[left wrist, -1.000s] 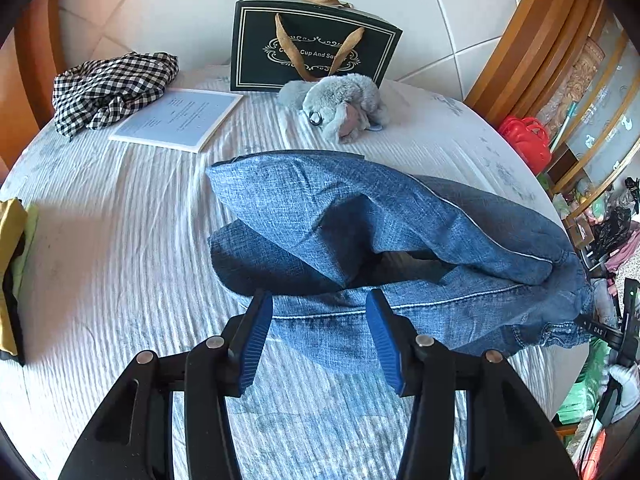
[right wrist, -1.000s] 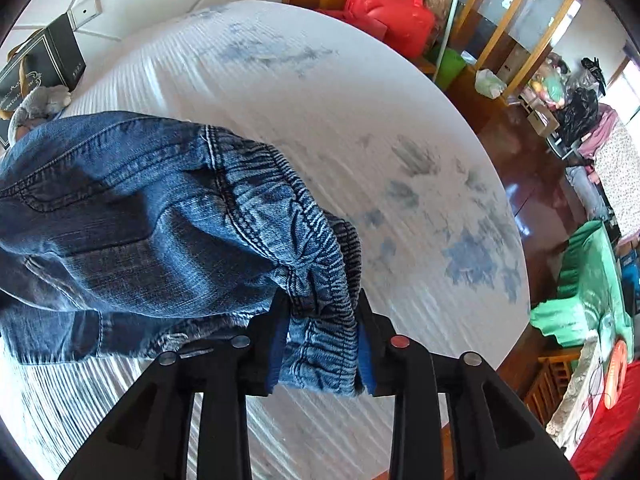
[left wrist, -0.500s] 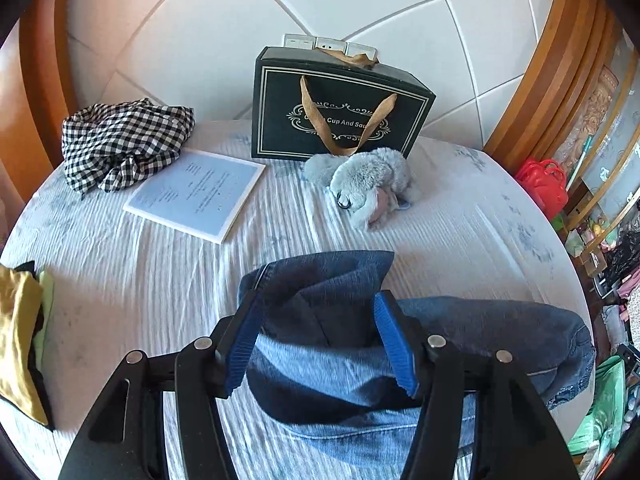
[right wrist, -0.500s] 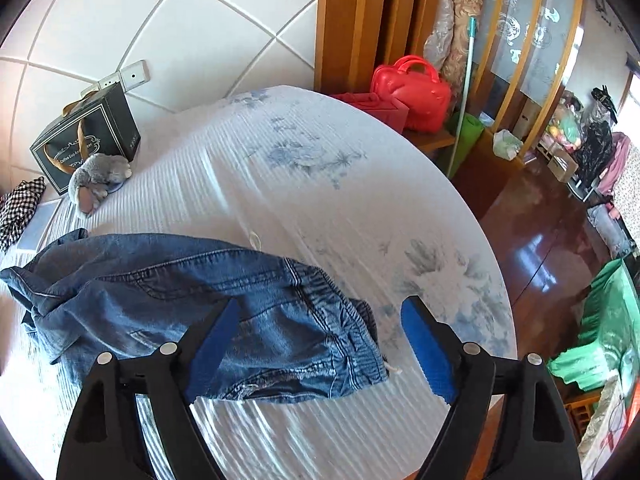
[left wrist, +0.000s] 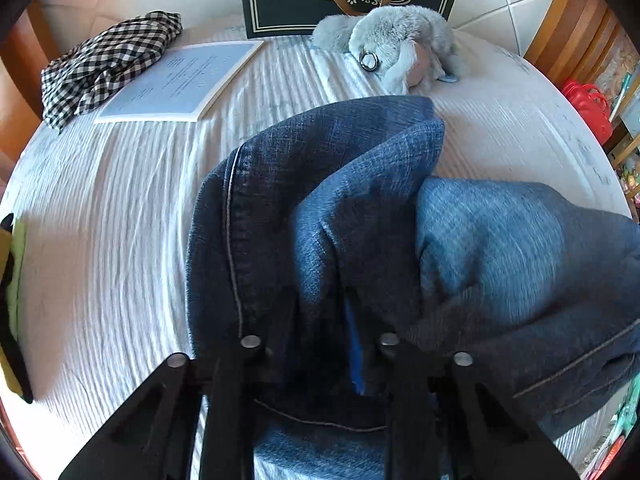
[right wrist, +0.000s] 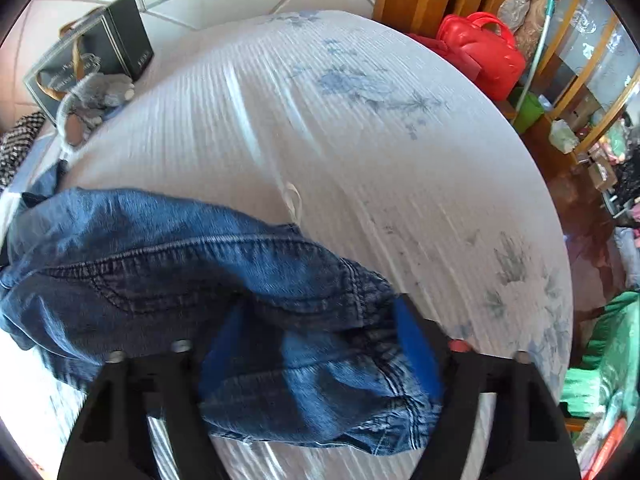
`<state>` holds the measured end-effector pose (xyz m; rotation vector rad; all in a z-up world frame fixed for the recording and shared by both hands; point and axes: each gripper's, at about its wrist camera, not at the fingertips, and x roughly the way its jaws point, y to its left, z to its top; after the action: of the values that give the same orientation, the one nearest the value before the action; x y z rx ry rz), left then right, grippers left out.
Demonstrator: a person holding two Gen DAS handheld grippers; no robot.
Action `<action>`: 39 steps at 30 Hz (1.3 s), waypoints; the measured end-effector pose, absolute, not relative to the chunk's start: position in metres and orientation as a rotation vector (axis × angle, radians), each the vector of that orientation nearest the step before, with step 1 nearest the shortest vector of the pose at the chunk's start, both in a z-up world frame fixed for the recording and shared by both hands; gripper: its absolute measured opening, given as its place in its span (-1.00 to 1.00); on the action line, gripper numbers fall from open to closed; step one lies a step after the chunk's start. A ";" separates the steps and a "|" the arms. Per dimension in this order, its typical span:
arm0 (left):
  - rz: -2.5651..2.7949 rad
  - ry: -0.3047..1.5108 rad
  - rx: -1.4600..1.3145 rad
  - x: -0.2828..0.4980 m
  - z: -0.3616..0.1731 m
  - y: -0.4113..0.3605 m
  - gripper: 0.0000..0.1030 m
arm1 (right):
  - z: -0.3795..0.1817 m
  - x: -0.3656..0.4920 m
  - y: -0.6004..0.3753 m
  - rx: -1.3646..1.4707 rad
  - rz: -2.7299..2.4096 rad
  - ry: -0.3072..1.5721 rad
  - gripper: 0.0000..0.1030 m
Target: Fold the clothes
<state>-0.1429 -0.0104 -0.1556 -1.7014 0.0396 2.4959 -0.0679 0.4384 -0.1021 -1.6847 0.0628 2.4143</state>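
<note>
Item: jeans, bunched on the white-covered desk. Long axis runs across my view, waistband end under my right gripper, leg end under my left gripper. Left: pinching denim, I judge. Right: spread wide, astride the elastic waistband, gripping nothing yet. Both touching cloth.

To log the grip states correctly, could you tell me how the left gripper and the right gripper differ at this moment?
The left gripper has its jaws close together, pinching a fold of the jeans; the right gripper has its jaws spread wide, with the gathered waistband lying loose between them. Denim drapes over the left gripper and hides most of its blue lining; the right gripper shows both blue linings. Both are at the same jeans.
</note>
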 end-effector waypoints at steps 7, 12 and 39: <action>2.484 -0.078 -1.735 -0.063 -0.152 -0.049 -0.90 | -0.100 0.005 0.434 -1.715 2.388 0.124 -0.27; 2.435 -0.096 -1.739 -0.024 -0.147 -0.071 -0.89 | -0.118 0.063 0.426 -1.821 2.314 0.191 -0.29; 2.565 -0.080 -1.628 -0.132 -0.148 -0.057 0.04 | -0.108 -0.041 0.453 -1.753 2.576 0.226 0.62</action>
<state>-0.1321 -0.0573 -0.1483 -1.6278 -0.0796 2.5651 -0.0412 0.4534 -0.1085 -1.7529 0.2260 2.5760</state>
